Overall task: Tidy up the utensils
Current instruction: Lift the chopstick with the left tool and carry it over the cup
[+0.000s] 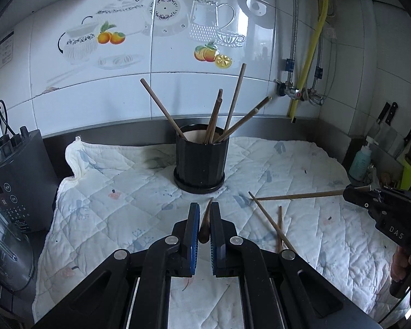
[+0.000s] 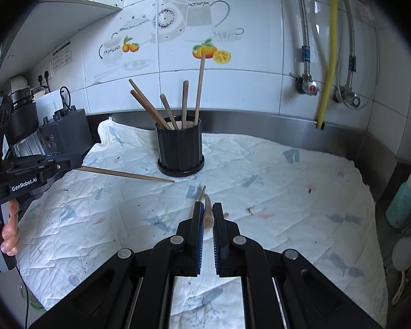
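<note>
Chopsticks stand fanned out in the black ribbed holder, which sits on the white quilted cloth toward the tiled back wall. I hold a gripper in each hand, and each one is clamped on a single chopstick.

My left gripper has its blue-padded fingers pressed against the thick dark end of a brown chopstick, whose thin tip points toward the holder's base; from the right wrist view this stick juts out sideways above the cloth, its tip close to the foot of the holder.

My right gripper pinches a paler chopstick by its butt end, the shaft reaching forward over the cloth. In the left wrist view that same stick runs level from the gripper, and its far tip comes close to the end of another stick.

Two loose chopsticks lie crossed on the cloth just right of my left gripper.

A dark appliance with a control panel stands at the left edge of the counter, and a teal pump bottle stands at the right edge.
</note>
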`<act>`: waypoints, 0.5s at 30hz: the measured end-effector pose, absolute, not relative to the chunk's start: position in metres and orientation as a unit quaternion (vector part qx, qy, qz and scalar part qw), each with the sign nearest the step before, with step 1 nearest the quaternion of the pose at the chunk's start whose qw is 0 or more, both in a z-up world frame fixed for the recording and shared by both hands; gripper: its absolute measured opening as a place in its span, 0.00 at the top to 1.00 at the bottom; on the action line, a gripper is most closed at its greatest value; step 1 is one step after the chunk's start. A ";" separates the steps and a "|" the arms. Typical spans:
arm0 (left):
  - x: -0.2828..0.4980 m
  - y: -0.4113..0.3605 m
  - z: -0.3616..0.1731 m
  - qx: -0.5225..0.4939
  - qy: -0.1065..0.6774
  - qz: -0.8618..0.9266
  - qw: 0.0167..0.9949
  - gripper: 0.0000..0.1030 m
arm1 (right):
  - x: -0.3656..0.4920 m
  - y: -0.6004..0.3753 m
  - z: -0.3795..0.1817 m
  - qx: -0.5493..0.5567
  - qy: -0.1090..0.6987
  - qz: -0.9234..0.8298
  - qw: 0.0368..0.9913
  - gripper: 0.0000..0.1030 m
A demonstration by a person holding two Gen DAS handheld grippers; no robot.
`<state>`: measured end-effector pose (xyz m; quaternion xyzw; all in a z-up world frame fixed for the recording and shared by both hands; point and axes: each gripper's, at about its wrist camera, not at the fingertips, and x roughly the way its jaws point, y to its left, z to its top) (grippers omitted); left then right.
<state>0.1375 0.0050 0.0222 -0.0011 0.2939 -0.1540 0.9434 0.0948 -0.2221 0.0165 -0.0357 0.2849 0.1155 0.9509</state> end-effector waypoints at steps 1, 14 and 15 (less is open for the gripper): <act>0.140 0.006 0.025 -0.004 0.291 -0.155 0.944 0.93 | 0.097 -0.220 0.020 -0.043 0.282 0.116 0.951 0.92; 0.151 0.012 0.056 0.003 0.249 -0.162 0.955 0.94 | 0.127 -0.208 0.073 -0.070 0.256 0.134 0.955 0.92; 0.152 0.012 0.059 0.003 0.248 -0.161 0.955 0.94 | 0.129 -0.208 0.076 -0.068 0.255 0.136 0.955 0.92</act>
